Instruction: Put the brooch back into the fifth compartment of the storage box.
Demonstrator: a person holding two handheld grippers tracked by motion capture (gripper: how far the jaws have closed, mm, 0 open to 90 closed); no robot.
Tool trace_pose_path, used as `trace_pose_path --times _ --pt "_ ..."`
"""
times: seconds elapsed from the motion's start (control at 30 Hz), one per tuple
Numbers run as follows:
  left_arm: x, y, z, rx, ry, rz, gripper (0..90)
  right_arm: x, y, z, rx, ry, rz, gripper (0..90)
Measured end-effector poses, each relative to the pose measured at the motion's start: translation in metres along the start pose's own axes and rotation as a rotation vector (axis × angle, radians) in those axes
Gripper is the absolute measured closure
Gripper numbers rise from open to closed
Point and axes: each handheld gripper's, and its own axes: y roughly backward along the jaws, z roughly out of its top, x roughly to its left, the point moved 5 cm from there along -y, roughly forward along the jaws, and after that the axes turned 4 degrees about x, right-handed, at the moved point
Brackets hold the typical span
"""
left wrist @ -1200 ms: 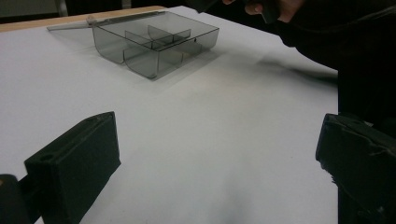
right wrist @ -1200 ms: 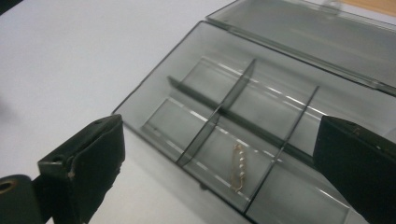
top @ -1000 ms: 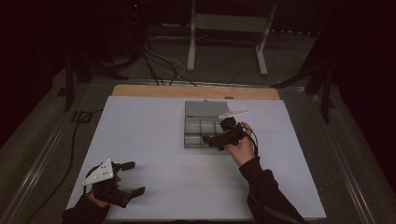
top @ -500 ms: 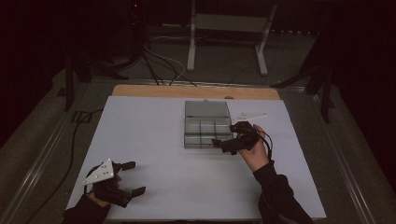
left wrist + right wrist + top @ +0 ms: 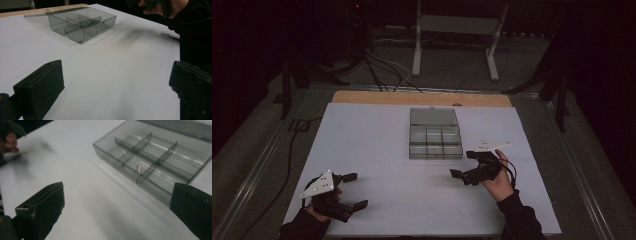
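Note:
A clear grey compartment box (image 5: 435, 135) lies on the white table with its lid folded open at the back. In the right gripper view the box (image 5: 155, 157) has several compartments, and a small pale object (image 5: 138, 167) lies in a near one. My right gripper (image 5: 463, 164) is open and empty, just in front of the box's right corner. My left gripper (image 5: 353, 190) is open and empty too, near the table's front left. In the left gripper view the box (image 5: 82, 23) is far ahead of the wide jaws.
The white table top (image 5: 377, 150) has a wooden strip (image 5: 412, 97) along its far edge. Cables (image 5: 382, 70) and a metal stand (image 5: 452, 35) are on the dark floor beyond. The other hand (image 5: 160, 6) appears at the top right of the left gripper view.
My right gripper has drawn back from the box's right side toward the front of the table. The left gripper has stayed put.

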Motion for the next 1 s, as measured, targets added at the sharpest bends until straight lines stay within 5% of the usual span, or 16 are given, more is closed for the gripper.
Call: trace_pose_path --times 0.2,0.6,1.0 --pt "0.0 -0.001 0.0 0.0 0.001 -0.004 1.2 -0.003 0.003 -0.029 0.018 0.0 -0.032 0.0" --pt "0.0 -0.002 0.001 -0.001 -0.002 -0.011 1.2 -0.014 0.023 -0.071 0.014 -0.075 -0.055 0.0" --pt "0.0 -0.004 0.001 0.003 -0.006 -0.016 1.2 -0.024 0.046 -0.094 -0.054 -0.133 -0.081 0.0"
